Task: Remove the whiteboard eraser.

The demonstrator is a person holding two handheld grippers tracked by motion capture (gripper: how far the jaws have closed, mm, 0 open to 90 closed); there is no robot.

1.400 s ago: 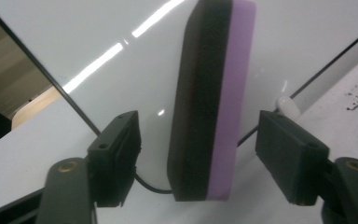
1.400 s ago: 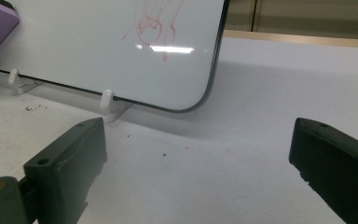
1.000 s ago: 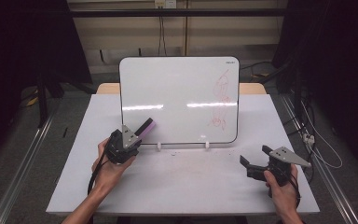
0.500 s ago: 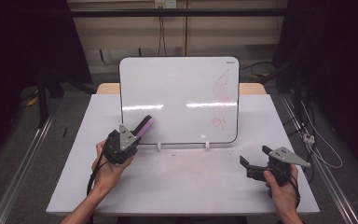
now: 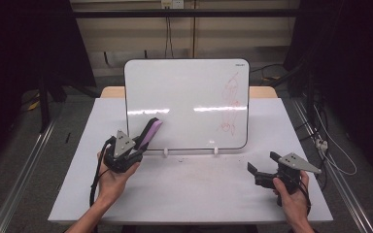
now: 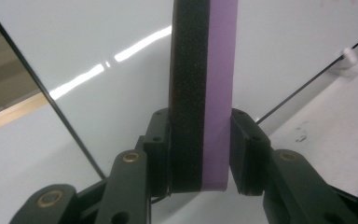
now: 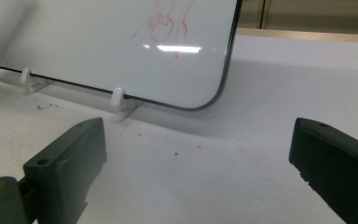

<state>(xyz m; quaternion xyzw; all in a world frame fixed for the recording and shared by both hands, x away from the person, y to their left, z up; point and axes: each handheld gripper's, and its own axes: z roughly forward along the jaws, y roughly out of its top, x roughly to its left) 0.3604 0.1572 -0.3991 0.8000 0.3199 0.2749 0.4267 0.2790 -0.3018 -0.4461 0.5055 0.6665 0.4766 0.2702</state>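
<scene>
Since the earlier frame the left gripper (image 5: 137,145) has carried the purple-and-black eraser (image 5: 150,132) slightly higher against the lower left of the whiteboard (image 5: 184,92), its jaws having just been closing, now clamped on the eraser's two flat sides. The right gripper (image 5: 258,171) has stayed put over the table (image 5: 194,194), jaws spread with nothing between them. A small mark in the board's top right corner is too small to read. The right gripper view shows the red scribble (image 7: 161,23) and white support clips (image 7: 117,98) close up.
</scene>
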